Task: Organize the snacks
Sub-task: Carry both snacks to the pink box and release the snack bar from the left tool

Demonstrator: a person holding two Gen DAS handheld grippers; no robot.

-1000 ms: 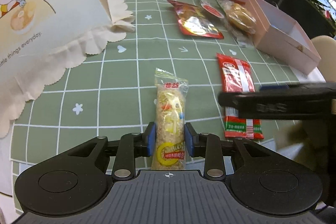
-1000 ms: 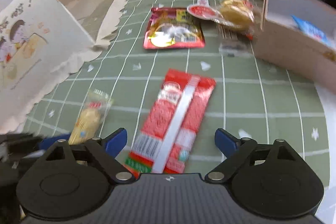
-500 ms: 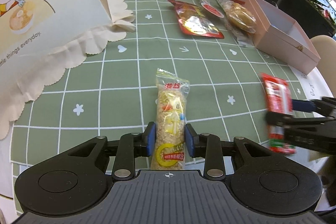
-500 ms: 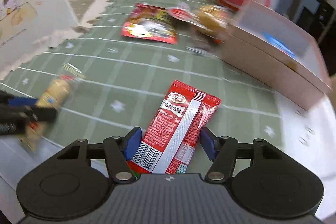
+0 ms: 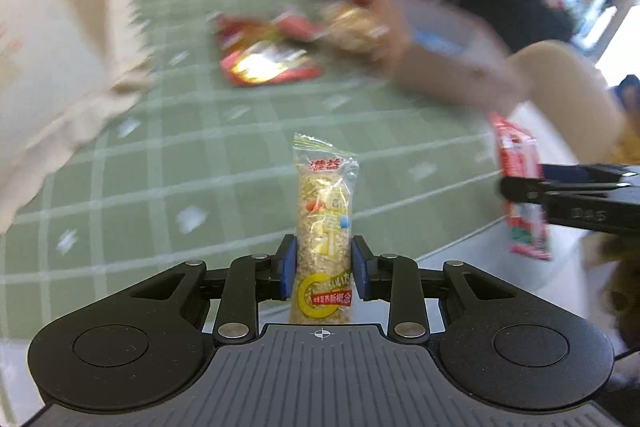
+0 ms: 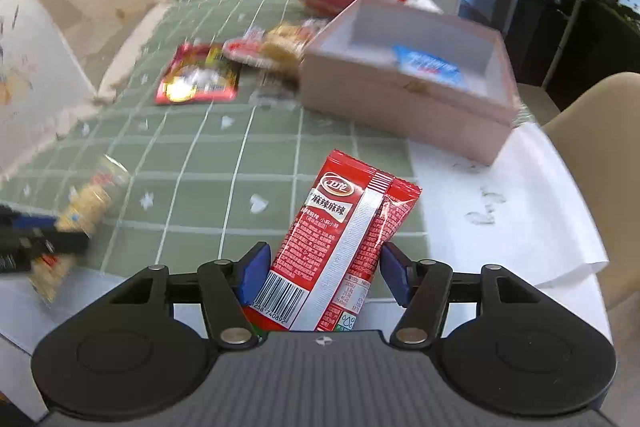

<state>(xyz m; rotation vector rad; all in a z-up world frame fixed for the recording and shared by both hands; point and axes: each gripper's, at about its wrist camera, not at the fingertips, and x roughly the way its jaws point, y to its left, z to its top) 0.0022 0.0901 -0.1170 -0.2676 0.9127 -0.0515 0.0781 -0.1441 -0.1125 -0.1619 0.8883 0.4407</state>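
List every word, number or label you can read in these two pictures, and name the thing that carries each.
"卫龙" and "麻辣麻辣": red snack packet in the right gripper.
"1258-740892": under that packet's barcode; the start is hidden.
"营养新概念": red band on the rice-crisp bar in the left gripper.
Bar's top label, packet's fine print, blue pack in the box: unreadable.

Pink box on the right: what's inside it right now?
In the right wrist view, the pink box holds one blue-and-white packet lying on its white floor. The near wall hides the front strip of the floor, so anything there cannot be seen.
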